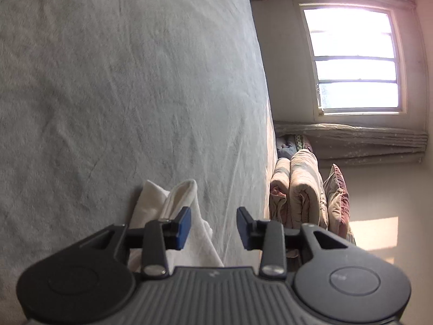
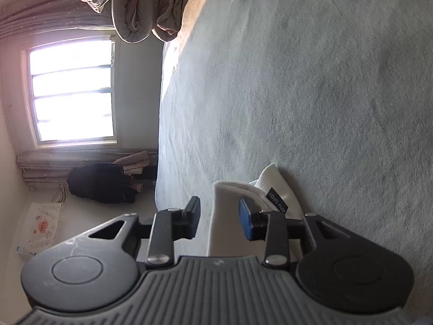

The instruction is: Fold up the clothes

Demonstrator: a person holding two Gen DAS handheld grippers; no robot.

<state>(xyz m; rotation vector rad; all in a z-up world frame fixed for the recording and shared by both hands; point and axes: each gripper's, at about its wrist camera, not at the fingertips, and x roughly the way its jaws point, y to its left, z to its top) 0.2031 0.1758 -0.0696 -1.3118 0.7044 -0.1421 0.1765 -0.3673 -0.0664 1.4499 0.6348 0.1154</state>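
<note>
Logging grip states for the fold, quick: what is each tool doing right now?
Left tool: open, holding nothing; the white folded cloth garment lies under it.
Right tool: open, garment between its pads, not pinched.

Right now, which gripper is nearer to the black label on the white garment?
Right. The right gripper stands open over the white garment, its blue pad beside the black label. The left gripper is open at another edge; no label shows there.
</note>
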